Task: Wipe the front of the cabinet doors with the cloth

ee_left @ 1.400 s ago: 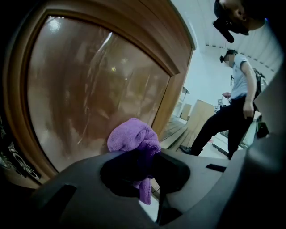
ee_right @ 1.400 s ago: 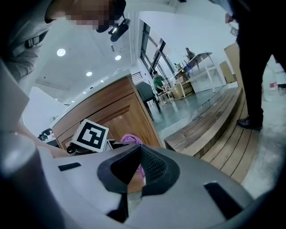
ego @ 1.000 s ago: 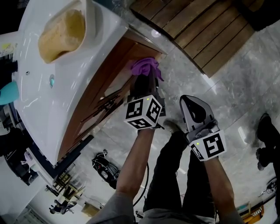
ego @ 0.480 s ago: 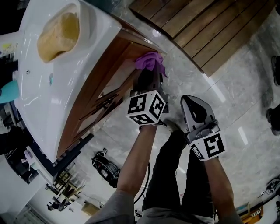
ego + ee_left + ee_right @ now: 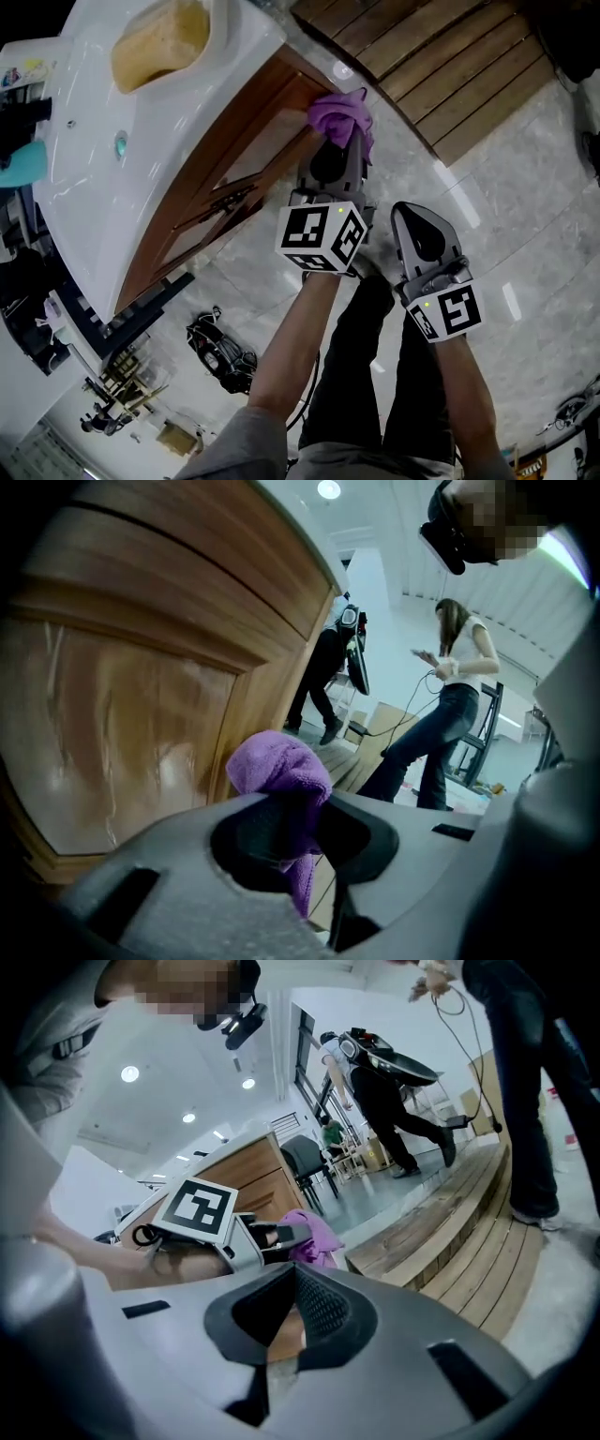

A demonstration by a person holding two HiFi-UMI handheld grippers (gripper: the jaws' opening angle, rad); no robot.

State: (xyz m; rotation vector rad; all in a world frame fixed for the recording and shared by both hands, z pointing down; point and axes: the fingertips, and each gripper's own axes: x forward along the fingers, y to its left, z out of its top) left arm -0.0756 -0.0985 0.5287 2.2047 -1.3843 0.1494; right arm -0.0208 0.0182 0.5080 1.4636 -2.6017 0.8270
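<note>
While left gripper (image 5: 338,142) pinches the purple cloth (image 5: 339,114) at the wooden cabinet door's (image 5: 239,161) far edge, I'd press flat and sweep along the grain; right gripper (image 5: 415,214) idle, jaws together, empty.

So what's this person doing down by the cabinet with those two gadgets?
A person holds a tool in each hand. The left tool is clamped on a purple cloth, held at the outer edge of the wooden cabinet door below a white washbasin. The right tool is shut and empty, off to the side.
</note>
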